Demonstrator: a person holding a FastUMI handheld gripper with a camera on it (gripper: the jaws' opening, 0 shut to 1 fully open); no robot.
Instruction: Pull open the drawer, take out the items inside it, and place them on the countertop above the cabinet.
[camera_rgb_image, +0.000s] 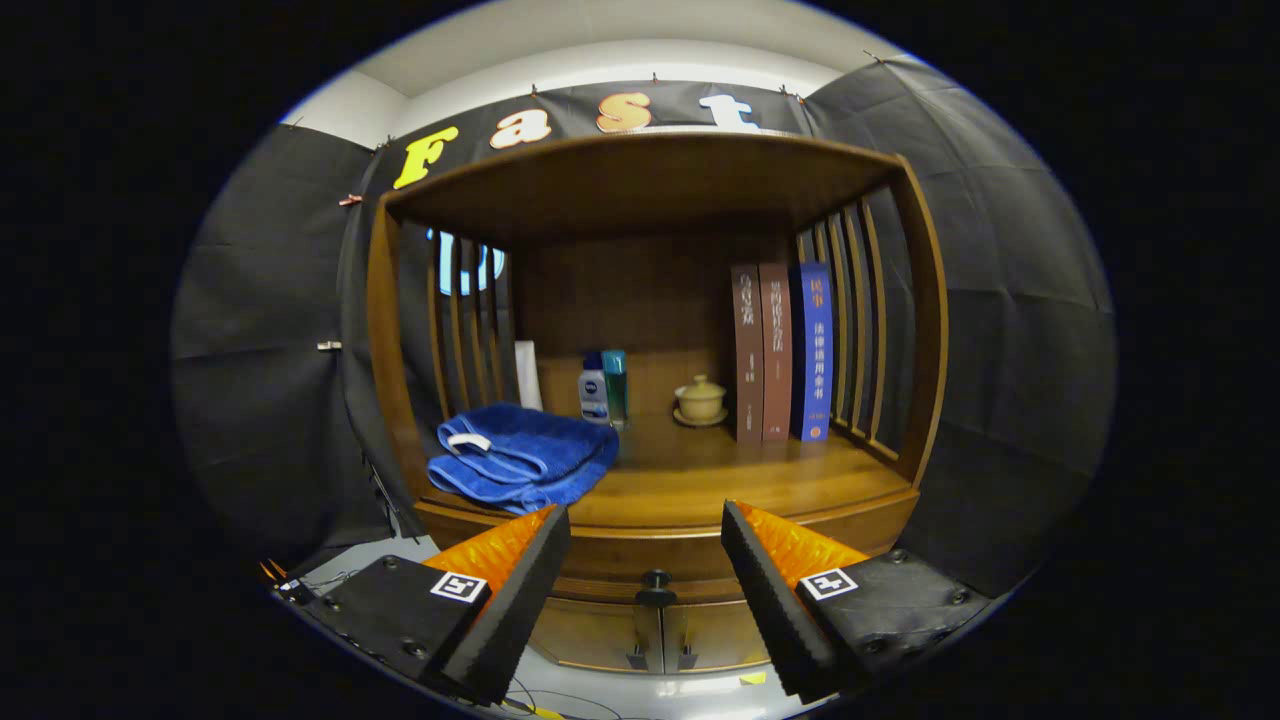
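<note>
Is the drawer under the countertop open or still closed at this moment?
Closed: the drawer front sits flush beneath the countertop, its knob untouched between the open hand-held gripper fingers.

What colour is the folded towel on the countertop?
Blue: the folded towel shows clearly in the gripper view, beyond the open gripper.

You face a wooden cabinet (650, 300) with an open shelf bay, slatted sides and a dark back panel. Black cloth (260, 330) hangs as the wall behind and to both sides of it. Above the cloth you see a pale wall and ceiling (620, 40). A light floor (640, 695) lies below.
</note>
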